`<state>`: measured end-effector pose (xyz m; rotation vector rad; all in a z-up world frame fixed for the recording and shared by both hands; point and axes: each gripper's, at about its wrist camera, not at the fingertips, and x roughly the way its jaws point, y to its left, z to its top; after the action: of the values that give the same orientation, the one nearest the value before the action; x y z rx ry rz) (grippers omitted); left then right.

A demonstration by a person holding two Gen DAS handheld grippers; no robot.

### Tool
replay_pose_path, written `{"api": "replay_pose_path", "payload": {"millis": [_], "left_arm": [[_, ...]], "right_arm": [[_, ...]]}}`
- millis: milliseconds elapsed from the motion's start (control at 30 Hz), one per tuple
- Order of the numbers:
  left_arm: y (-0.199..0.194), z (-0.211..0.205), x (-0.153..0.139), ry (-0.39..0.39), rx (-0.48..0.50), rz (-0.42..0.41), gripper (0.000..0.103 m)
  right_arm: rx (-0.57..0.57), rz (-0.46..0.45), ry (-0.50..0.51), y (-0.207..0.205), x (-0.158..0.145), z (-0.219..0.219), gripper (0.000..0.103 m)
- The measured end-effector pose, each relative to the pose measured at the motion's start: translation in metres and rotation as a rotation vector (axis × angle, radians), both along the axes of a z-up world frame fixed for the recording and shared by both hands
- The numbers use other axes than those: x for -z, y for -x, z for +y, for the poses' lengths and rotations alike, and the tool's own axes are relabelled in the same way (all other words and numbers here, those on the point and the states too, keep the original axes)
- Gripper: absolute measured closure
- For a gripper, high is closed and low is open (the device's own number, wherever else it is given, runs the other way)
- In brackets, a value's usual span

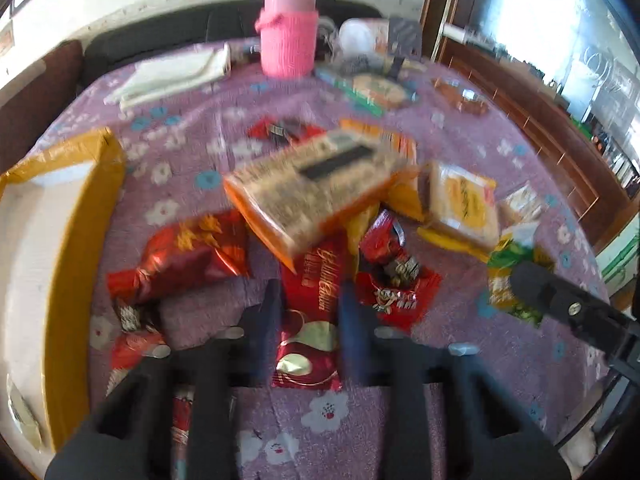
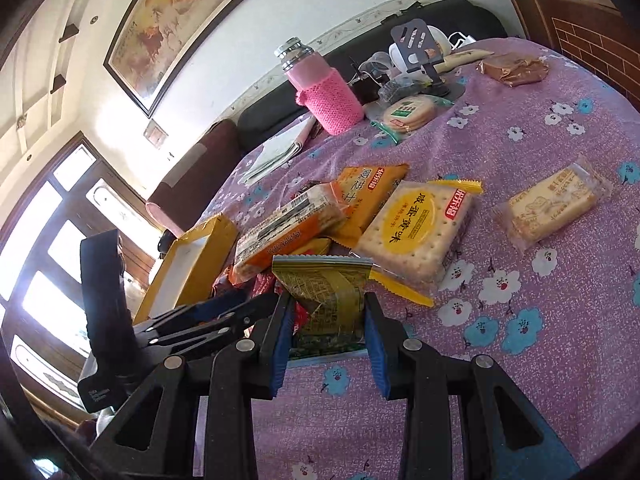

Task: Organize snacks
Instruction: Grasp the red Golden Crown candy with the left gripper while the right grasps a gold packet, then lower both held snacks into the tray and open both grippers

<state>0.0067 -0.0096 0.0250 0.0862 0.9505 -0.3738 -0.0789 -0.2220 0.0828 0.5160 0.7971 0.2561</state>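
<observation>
A heap of snack packs covers the middle of a purple flowered tablecloth (image 2: 540,320). The right gripper (image 2: 326,312) pinches a green-and-yellow packet (image 2: 328,296) between its blue pads (image 2: 378,344), the packet standing up from the cloth at the near edge of the heap. The left gripper (image 1: 308,308) has its fingers (image 1: 270,312) on either side of a long red wrapper (image 1: 316,308) that lies flat on the cloth; motion blur hides whether they grip it or merely straddle it.

Just beyond the red wrapper an orange cracker pack (image 1: 316,188) lies tilted across other packets. Left of it sits a red foil bag (image 1: 188,256); right of it a small red packet (image 1: 396,276) touches the red wrapper's edge. A yellow-label cracker pack (image 2: 420,228) lies just right of the heap, partly over a flat orange packet (image 2: 372,192), and a clear-wrapped biscuit pack (image 2: 552,208) rests well apart, farther right.

At the table's left edge stands an open yellow box (image 2: 192,264), its pale inside showing. Toward the back a flask in a pink knitted sleeve (image 2: 324,92) stands upright, with a folded white cloth (image 1: 176,72) to its left and a round biscuit pack (image 2: 408,114) to its right. A brown pack (image 2: 516,66) lies near the far right edge. A dark sofa (image 2: 280,108) runs behind the table, below a framed painting (image 2: 180,16).
</observation>
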Motion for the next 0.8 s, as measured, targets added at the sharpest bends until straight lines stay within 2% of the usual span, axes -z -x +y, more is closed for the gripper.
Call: {"api": "replay_pose_path", "payload": {"millis": [133, 300, 367, 467, 567, 633, 800], "left_arm": [[0.02, 0.002, -0.011, -0.001, -0.001, -0.049, 0.08], [0.058, 0.02, -0.048, 0.071, -0.006, -0.116, 0.08], [0.077, 0.045, -0.068, 0.122, -0.032, -0.132, 0.08], [0.096, 0.086, -0.086, 0.151, -0.102, -0.166, 0.08], [0.107, 0.13, -0.097, 0.131, -0.183, -0.192, 0.08], [0.109, 0.16, -0.102, 0.127, -0.227, -0.204, 0.08], [0.094, 0.22, -0.107, 0.123, -0.312, -0.212, 0.08]], "right_arm": [[-0.004, 0.005, 0.009, -0.002, 0.002, 0.0, 0.068], [-0.014, -0.009, 0.006, -0.001, 0.003, 0.001, 0.068], [-0.017, -0.019, 0.007, -0.001, 0.002, 0.002, 0.068], [-0.039, -0.039, 0.032, 0.001, -0.002, 0.01, 0.068], [-0.048, -0.028, 0.083, 0.0, -0.006, 0.026, 0.068], [-0.074, -0.017, 0.057, -0.001, -0.014, 0.039, 0.068], [-0.203, -0.056, 0.028, -0.011, -0.064, 0.107, 0.069]]}}
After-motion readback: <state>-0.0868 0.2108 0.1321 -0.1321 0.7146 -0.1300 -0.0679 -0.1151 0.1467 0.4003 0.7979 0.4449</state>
